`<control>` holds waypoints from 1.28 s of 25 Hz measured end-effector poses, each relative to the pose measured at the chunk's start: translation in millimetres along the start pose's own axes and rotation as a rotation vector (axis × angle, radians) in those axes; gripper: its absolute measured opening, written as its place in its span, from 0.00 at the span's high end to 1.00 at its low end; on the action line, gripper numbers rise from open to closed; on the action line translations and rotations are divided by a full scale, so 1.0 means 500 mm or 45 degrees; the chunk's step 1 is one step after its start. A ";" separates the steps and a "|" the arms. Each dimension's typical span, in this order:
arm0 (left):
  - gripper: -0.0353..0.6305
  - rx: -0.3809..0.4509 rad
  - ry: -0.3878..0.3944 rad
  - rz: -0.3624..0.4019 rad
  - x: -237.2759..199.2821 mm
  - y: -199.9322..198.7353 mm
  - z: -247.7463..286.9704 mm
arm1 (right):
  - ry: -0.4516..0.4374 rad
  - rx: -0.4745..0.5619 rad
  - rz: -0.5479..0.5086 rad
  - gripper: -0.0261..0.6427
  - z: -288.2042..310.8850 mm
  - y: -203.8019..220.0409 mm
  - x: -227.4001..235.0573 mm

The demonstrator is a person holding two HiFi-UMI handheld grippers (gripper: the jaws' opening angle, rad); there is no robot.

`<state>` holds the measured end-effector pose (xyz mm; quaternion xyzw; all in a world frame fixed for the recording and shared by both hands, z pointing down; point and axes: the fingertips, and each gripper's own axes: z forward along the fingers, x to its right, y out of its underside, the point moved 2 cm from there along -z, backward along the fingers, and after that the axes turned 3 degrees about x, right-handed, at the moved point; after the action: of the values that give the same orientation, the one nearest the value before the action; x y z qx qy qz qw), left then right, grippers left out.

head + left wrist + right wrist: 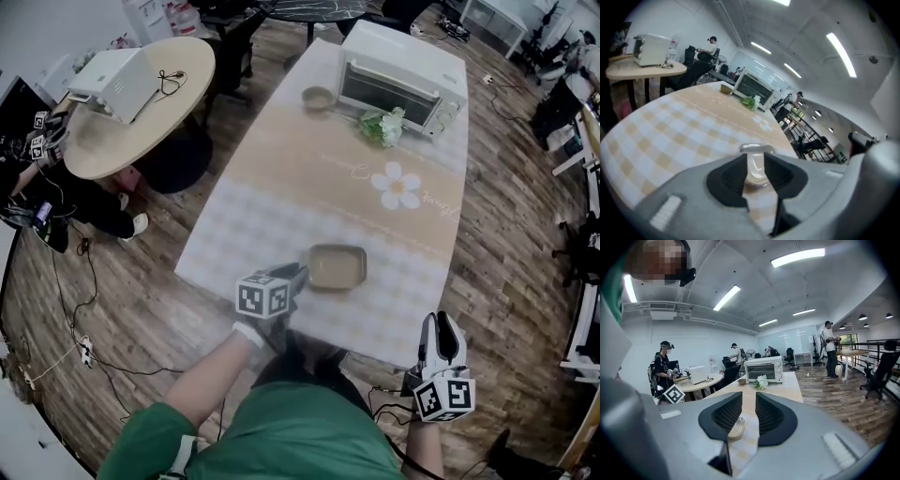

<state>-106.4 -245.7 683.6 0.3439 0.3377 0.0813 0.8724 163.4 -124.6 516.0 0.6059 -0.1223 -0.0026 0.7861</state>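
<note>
Beige checks in the head view first. Logged a table (281, 206) under a checked cloth, with a shallow metal baking tin (337, 266) lying flat close to its near edge, about midway along. Found the left gripper (298, 275) at the left end of the baking tin, tips touching or all but touching the rim. Found the right gripper (442, 323) off the table, just outside the near right corner, well apart from the baking tin. Noted a toaster oven (403, 75) at the far edge, a small bowl (319, 97) just left of it and a bunch of flowers (382, 126) in front of it.

Left gripper view next. Saw jaws a narrow gap apart, with the end of the baking tin (756, 150) showing in and just beyond that gap. Could not confirm either pad pressing on the rim.

Right gripper view last. Saw jaws a narrow gap apart, with nothing between them but checked cloth farther off. Placed the baking tin (736, 427) low and to the left, under the left jaw and clear of it. Saw the toaster oven (764, 370) ahead at the far edge.
</note>
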 end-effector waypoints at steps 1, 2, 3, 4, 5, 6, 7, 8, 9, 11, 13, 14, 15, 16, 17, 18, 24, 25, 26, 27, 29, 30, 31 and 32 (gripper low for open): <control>0.78 -0.022 -0.007 -0.033 -0.008 0.007 0.014 | 0.003 0.005 0.006 0.85 0.002 0.001 0.009; 0.78 -0.044 -0.017 -0.054 -0.016 0.015 0.028 | 0.012 0.009 0.015 0.85 0.003 0.003 0.019; 0.78 -0.066 -0.029 -0.065 -0.024 0.022 0.040 | 0.026 0.013 0.026 0.85 0.003 0.005 0.031; 0.78 -0.085 -0.040 -0.070 -0.030 0.028 0.051 | 0.042 0.014 0.040 0.85 0.002 0.008 0.042; 0.78 -0.102 -0.049 -0.071 -0.034 0.032 0.060 | 0.057 0.014 0.056 0.85 0.002 0.010 0.053; 0.78 -0.114 -0.056 -0.073 -0.037 0.034 0.068 | 0.070 0.012 0.071 0.85 0.001 0.012 0.062; 0.78 -0.122 -0.063 -0.080 -0.040 0.036 0.075 | 0.078 0.008 0.082 0.85 0.001 0.015 0.070; 0.78 -0.127 -0.070 -0.090 -0.044 0.036 0.080 | 0.081 0.005 0.088 0.85 0.002 0.018 0.078; 0.78 -0.130 -0.076 -0.104 -0.049 0.036 0.085 | 0.082 0.001 0.092 0.85 0.004 0.022 0.085; 0.78 -0.135 -0.072 -0.141 -0.054 0.038 0.096 | 0.090 -0.014 0.104 0.85 0.009 0.029 0.098; 0.78 -0.146 -0.054 -0.184 -0.058 0.044 0.105 | 0.093 -0.021 0.127 0.85 0.014 0.036 0.107; 0.78 -0.152 -0.045 -0.204 -0.060 0.048 0.108 | 0.094 -0.024 0.142 0.85 0.015 0.039 0.109; 0.78 -0.158 -0.038 -0.221 -0.061 0.051 0.111 | 0.096 -0.027 0.154 0.85 0.017 0.041 0.109; 0.78 -0.165 -0.032 -0.235 -0.063 0.055 0.114 | 0.095 -0.028 0.160 0.85 0.019 0.041 0.110; 0.79 -0.173 -0.029 -0.247 -0.065 0.059 0.116 | 0.092 -0.026 0.160 0.85 0.020 0.042 0.111; 0.80 -0.182 -0.029 -0.257 -0.066 0.062 0.119 | 0.092 -0.023 0.156 0.85 0.021 0.042 0.113; 0.85 -0.202 -0.028 -0.275 -0.070 0.068 0.130 | 0.138 0.003 0.156 0.85 0.013 0.045 0.135; 0.85 -0.205 -0.032 -0.269 -0.070 0.068 0.129 | 0.142 0.003 0.158 0.85 0.010 0.045 0.136; 0.86 -0.209 -0.038 -0.264 -0.070 0.067 0.129 | 0.143 0.001 0.159 0.85 0.008 0.044 0.136; 0.86 -0.210 -0.044 -0.261 -0.069 0.066 0.128 | 0.143 -0.001 0.160 0.85 0.006 0.043 0.135; 0.87 -0.204 -0.055 -0.269 -0.065 0.063 0.126 | 0.136 0.003 0.159 0.85 0.002 0.041 0.135; 0.88 -0.198 -0.058 -0.274 -0.063 0.061 0.125 | 0.133 0.005 0.157 0.85 0.001 0.041 0.134; 0.88 -0.192 -0.058 -0.276 -0.061 0.060 0.125 | 0.130 0.006 0.156 0.85 -0.001 0.041 0.133; 0.88 -0.186 -0.057 -0.275 -0.060 0.058 0.124 | 0.128 0.006 0.154 0.85 -0.002 0.041 0.131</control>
<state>-86.5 -268.6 751.7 0.2430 0.3463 0.0034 0.9061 224.2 -128.1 547.6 0.5986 -0.1189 0.0755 0.7886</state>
